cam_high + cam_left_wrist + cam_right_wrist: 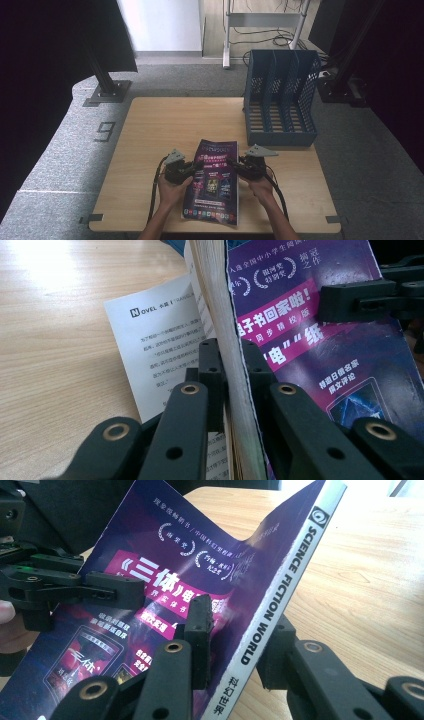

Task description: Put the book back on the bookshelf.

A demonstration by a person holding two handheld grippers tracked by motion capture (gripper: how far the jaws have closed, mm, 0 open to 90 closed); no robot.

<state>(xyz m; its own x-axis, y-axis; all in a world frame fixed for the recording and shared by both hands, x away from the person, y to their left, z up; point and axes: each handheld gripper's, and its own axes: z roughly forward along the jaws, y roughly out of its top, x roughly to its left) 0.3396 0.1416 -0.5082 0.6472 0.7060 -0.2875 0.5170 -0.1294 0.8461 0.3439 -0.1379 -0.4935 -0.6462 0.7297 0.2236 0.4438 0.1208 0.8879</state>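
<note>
Magazine [212, 182] with a purple cover is held at the near middle of the tabletop [150, 130], lengthwise toward the blue file rack [281, 97], which stands well apart at the far right.

Left tool [196, 166] is clamped on the magazine's open page edge; in the left gripper view the black pads are seen pressed on either side of the page block [232, 385], with one white inner page [155, 350] splayed loose to the side.

Right tool [235, 164] is clamped on the spine side; in the right gripper view the white spine strip [280, 595] runs between the pads, and the cover [165, 585] is bowed and lifted.

Judged risks:
- The loose page could be creased or torn if the magazine is swung or slid into a rack slot, since it is not caught in the grip.
- The soft cover could buckle further if the tools are pushed toward each other.
- The page block could fan open or slip if the left grip is eased before the magazine is supported.
</note>
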